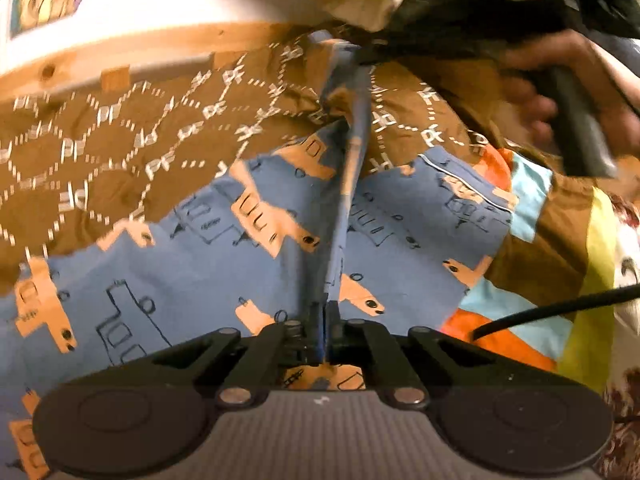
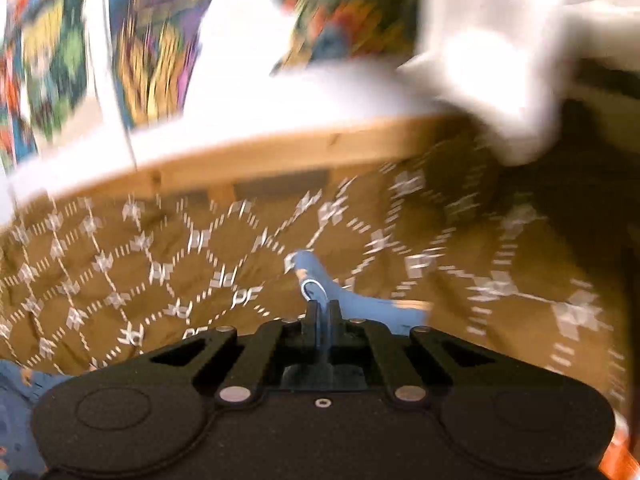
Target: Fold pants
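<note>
left gripper [image 1: 322, 332]: black linkage arms, silver pivot rivets, two round black discs behind, ribbed grey body with a small white mark | right gripper [image 2: 322, 322]: same black linkage and rivets, all-black body, small screw at centre | black cable [image 1: 552, 310] right of left gripper | hand [image 1: 560, 92]: cuff blurred

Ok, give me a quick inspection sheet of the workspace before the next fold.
Surface: brown patterned bedspread, wrinkled.
Job's things: blue printed pants partly flat, one edge pulled up taut between both grippers.
Clutter: multicoloured patchwork cloth beside the pants; white cloth at the far edge.
Grippers: left gripper shut on the pants edge; right gripper shut on a pants corner.
Cables: black cable lying over the patchwork.
Surroundings: wooden bed rail, white wall with colourful pictures beyond.
</note>
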